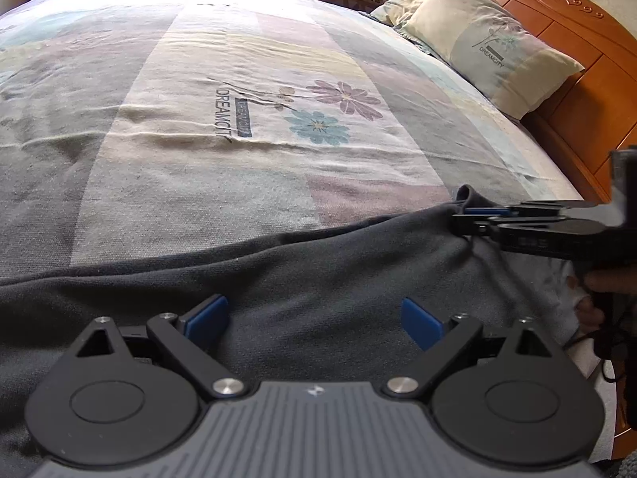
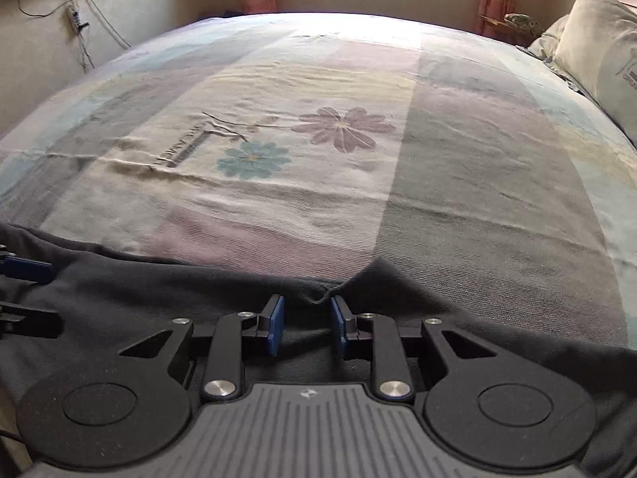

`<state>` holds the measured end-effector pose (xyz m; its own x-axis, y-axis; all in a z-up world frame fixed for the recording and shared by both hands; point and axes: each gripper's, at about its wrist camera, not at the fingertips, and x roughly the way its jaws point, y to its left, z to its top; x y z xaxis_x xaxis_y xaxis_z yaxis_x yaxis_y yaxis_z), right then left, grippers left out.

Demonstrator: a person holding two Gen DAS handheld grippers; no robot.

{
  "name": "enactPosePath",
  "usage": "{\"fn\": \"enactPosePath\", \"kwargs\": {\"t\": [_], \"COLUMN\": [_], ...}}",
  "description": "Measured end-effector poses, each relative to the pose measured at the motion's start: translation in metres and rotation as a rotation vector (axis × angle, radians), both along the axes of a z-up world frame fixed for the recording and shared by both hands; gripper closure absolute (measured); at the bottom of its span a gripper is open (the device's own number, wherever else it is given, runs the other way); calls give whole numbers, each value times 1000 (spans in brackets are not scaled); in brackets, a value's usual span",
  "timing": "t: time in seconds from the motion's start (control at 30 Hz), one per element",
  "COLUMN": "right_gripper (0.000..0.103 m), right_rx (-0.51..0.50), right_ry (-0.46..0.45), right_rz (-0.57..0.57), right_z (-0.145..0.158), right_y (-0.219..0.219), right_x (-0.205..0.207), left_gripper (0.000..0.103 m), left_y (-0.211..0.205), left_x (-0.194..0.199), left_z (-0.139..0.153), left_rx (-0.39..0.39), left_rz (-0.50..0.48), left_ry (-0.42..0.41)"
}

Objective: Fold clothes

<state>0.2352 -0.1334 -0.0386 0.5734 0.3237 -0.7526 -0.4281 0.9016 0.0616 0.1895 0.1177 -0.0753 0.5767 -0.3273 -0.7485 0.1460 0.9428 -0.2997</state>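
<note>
Dark garment [image 1: 310, 279] spread along near edge of bed [image 1: 247, 151]. Left gripper [image 1: 314, 318] spread wide above it, empty. Right gripper [image 2: 307, 324] narrowed around raised fold, pads not yet pressing.

Dark garment [image 1: 318, 279] cropped below; perhaps a blurred ornament [image 2: 521, 22] on shelf.

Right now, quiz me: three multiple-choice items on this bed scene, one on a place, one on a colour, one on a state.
1. Where does the dark garment lie?
A. on the pillow
B. along the near edge of the bed
C. on the headboard

2. What colour are the gripper pads?
A. red
B. white
C. blue

3. How does the left gripper stand?
A. jaws wide apart over the garment
B. clamped on the pillow
C. shut on nothing

Answers:
1 B, the cloth spans the near part of the bedsheet.
2 C, all the pads show blue.
3 A, the garment shows between its spread pads.
</note>
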Motion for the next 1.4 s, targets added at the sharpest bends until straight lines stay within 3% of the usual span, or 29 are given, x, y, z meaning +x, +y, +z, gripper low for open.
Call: {"fn": "enactPosePath", "kwargs": {"t": [0.17,0.23,0.37,0.53,0.7,0.8,0.87,0.97,1.1,1.2,1.33,1.4], "right_gripper": [75,75,65,63,63,62,62,62,62,66,65,63], "right_rx": [10,23,55,-2,23,46,81,99,110,54,50,62], "right_ry": [-37,-39,-61,8,-34,-54,-19,29,70,-24,-23,-18], "right_rz": [-11,-22,-5,-7,-31,30,91,185,285,302,230,262], "right_z": [-2,5,30,-1,8,30,36,31,13,0,13,23], "right_y": [7,5,0,5,8,15,25,50,87,98,98,99], "right_x": [22,19,-9,-4,10,-10,-24,-36,-36,-28,-19,-29], "left_gripper": [9,9,9,8,9,9,9,8,8,8,9,9], "left_y": [1,2,4,5,15,19,22,25,41,56,73,76], "left_x": [-1,-2,-2,1,13,8,0,-10,-17,-22,-24,-26], "left_z": [0,0,0,0,7,21,26,21,2,-2,3,8], "left_rx": [-2,-5,-13,-3,62,54,18,18,62,94,124,128], "left_rz": [1,4,6,8,61,54,30,27,103,140,204,216], "left_ry": [-3,-4,-4,-20,-56,-90,-86,-53,10,-7,-17,-26]}}
